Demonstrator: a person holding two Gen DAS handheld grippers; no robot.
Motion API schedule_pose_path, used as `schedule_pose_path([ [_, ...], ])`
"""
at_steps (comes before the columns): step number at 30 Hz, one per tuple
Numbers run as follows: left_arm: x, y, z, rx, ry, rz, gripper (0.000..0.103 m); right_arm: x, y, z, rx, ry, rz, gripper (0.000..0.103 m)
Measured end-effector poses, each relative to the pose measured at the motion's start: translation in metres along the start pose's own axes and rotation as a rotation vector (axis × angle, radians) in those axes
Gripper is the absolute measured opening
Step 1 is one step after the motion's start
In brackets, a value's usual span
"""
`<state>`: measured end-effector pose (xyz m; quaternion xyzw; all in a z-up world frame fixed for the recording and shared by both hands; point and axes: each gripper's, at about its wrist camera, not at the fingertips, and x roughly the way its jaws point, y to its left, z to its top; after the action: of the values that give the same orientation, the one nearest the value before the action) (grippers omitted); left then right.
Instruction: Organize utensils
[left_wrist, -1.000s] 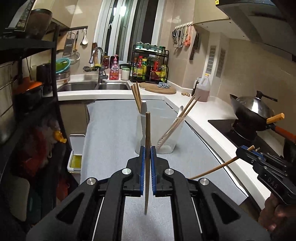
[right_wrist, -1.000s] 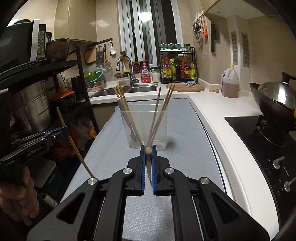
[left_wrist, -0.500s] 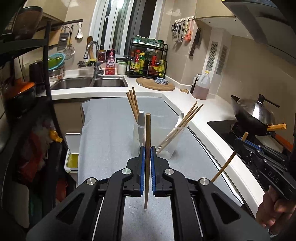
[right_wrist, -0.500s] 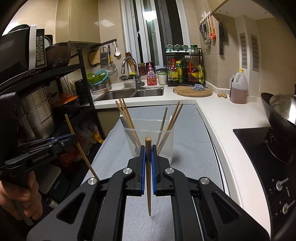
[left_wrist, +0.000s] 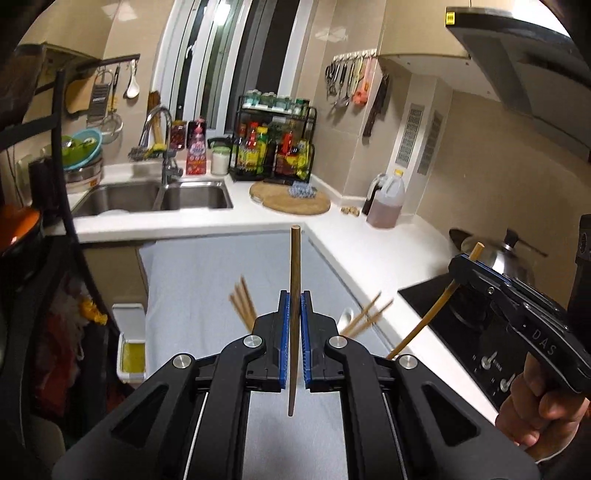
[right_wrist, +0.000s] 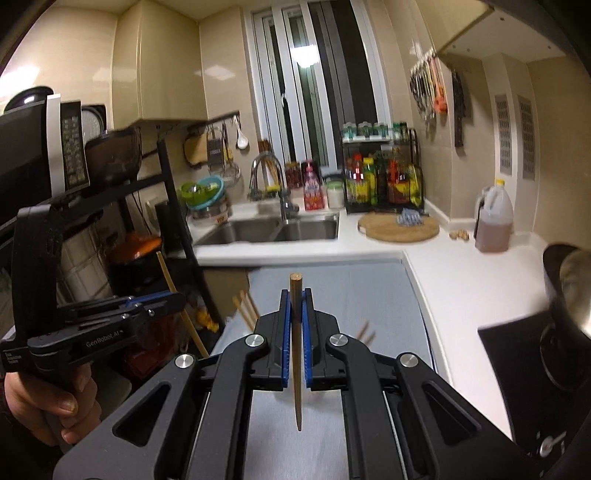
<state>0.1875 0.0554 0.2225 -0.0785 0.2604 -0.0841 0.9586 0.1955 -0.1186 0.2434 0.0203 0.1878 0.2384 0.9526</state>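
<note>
A brown chopstick (left_wrist: 294, 295) is pinched upright between the blue pads of the left claw (left_wrist: 294, 325), its blunt end raised above the pads and its thin end hanging below them. A second chopstick (right_wrist: 296, 347) is gripped the same way in the right claw (right_wrist: 296, 325), pointed tip down. Both claws are held above the grey mat (left_wrist: 207, 280) that covers the table (left_wrist: 369, 251). More chopsticks (left_wrist: 242, 304) are seen fanned out behind the claws (blurred, and the container that holds them appears to be hidden by the claw bodies). A sink (right_wrist: 273, 229), a round cutting board (right_wrist: 399, 227) and an oil jug (right_wrist: 493, 225) are set farther back.
</note>
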Motion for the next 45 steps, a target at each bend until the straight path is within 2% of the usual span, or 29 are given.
schedule_pose_path([
  [6, 0.009, -0.005, 0.045, 0.003, -0.088, -0.008, 0.006, 0.018, -0.001, 0.038, -0.011, -0.076, -0.008, 0.006],
  [9, 0.029, -0.005, 0.048, 0.013, -0.077, 0.008, 0.006, 0.037, -0.004, 0.036, -0.023, -0.07, -0.024, 0.006],
  [15, 0.08, -0.001, 0.028, 0.045, 0.023, 0.028, 0.006, 0.079, -0.02, 0.011, 0.005, 0.011, -0.041, 0.006],
  [20, 0.106, 0.006, 0.006, 0.058, 0.089, 0.048, 0.006, 0.101, -0.026, -0.008, -0.001, 0.06, -0.035, 0.006],
  [28, 0.123, 0.01, -0.015, 0.068, 0.149, 0.061, 0.006, 0.121, -0.031, -0.025, 0.003, 0.119, -0.048, 0.006],
  [31, 0.122, 0.011, -0.018, 0.062, 0.161, 0.062, 0.007, 0.122, -0.03, -0.029, -0.006, 0.135, -0.063, 0.01],
  [32, 0.121, 0.011, -0.019, 0.061, 0.16, 0.061, 0.011, 0.122, -0.03, -0.029, -0.004, 0.143, -0.07, 0.012],
  [34, 0.111, 0.01, -0.018, 0.061, 0.142, 0.073, 0.023, 0.118, -0.03, -0.03, -0.005, 0.147, -0.084, 0.026],
  [39, 0.079, 0.006, -0.017, 0.055, 0.077, 0.083, 0.027, 0.094, -0.028, -0.027, -0.016, 0.119, -0.141, 0.044],
  [42, 0.055, 0.005, -0.02, 0.042, 0.035, 0.094, 0.04, 0.072, -0.022, -0.025, -0.035, 0.089, -0.173, 0.054],
  [44, 0.035, 0.005, -0.025, 0.031, -0.002, 0.114, 0.054, 0.051, -0.016, -0.027, -0.052, 0.06, -0.2, 0.064],
  [45, 0.029, 0.005, -0.028, 0.026, -0.014, 0.122, 0.058, 0.041, -0.014, -0.029, -0.055, 0.047, -0.212, 0.074],
])
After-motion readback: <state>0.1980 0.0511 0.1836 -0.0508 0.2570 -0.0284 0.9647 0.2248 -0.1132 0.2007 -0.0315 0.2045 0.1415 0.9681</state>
